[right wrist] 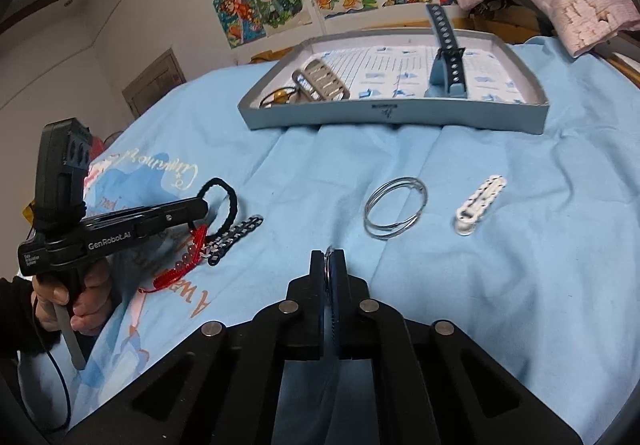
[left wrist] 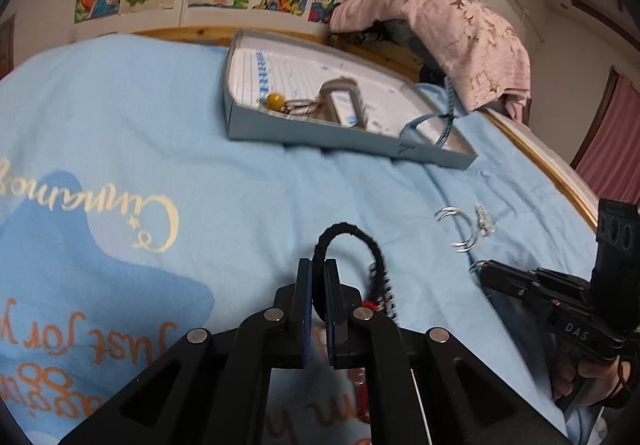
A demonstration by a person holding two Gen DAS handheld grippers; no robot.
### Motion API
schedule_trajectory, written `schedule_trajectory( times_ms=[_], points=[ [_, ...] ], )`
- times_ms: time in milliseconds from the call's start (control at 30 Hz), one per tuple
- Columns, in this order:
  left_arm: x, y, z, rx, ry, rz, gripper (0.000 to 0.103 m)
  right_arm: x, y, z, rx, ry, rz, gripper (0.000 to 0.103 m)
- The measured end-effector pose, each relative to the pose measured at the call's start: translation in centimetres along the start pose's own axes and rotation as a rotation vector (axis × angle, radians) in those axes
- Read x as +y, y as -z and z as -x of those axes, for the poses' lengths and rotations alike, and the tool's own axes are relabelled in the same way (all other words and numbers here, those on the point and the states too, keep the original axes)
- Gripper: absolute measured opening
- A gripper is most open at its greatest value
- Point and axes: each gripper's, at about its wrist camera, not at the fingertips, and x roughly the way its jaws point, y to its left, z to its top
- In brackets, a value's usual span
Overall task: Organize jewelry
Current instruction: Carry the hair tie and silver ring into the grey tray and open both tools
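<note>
**Both hand-held grippers clamped on jewelry over the blue bedspread**

The left hand-held gripper (left wrist: 318, 277) is closed on a black fuzzy hair tie (left wrist: 352, 235), whose loop arches up and to the right out of the pinched fingers. Just right of that loop lie a black-and-silver chain bracelet (left wrist: 385, 287) and a red beaded cord bracelet (right wrist: 185, 259), both resting on the light blue bedspread (left wrist: 168, 149) beside and partly under the gripper.

The right hand-held gripper (right wrist: 329, 265) is closed on a thin silvery ring-like piece (right wrist: 329, 252), only its edge showing between the fingers; what it is exactly cannot be told. Ahead of this gripper, apart from it, lies a silver coiled wire bangle (right wrist: 396, 207), and further right a white hair clip with dark markings (right wrist: 480, 203).

Beyond these, well apart from both grippers, sits a shallow grey-blue cardboard box lid (right wrist: 392, 113) on the bedspread. Inside it are a grey slotted hair clip (right wrist: 318, 81) and a bracelet with an amber bead (left wrist: 276, 100) at the left end, and a blue perforated watch strap (right wrist: 446, 57) standing up toward the right.
</note>
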Motion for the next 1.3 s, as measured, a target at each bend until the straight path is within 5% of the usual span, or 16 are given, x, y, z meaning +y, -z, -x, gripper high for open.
schedule_trajectory(
  times_ms=[333, 667, 933, 1300],
  points=[
    [-0.3, -4.1, 1.6, -0.063, 0.019, 0.024, 0.005, 0.0, -3.4, 1.8, -0.091, 0.002, 0.025, 0.003],
    [-1.2, -11.1, -1.2, -0.206, -0.094, -0.006, 0.005, -1.3, -10.9, -1.9, -0.211, 0.067, 0.055, 0.003],
    [1.2, -12.7, -6.3, -0.176, -0.145, 0.069, 0.005, -2.6, -14.4, -7.1, -0.189, 0.092, 0.022, 0.003],
    [1.4, -11.6, -8.3, -0.124, -0.151, 0.067, 0.006, -1.3, -13.7, -10.2, -0.126, 0.11, 0.067, 0.003]
  ],
)
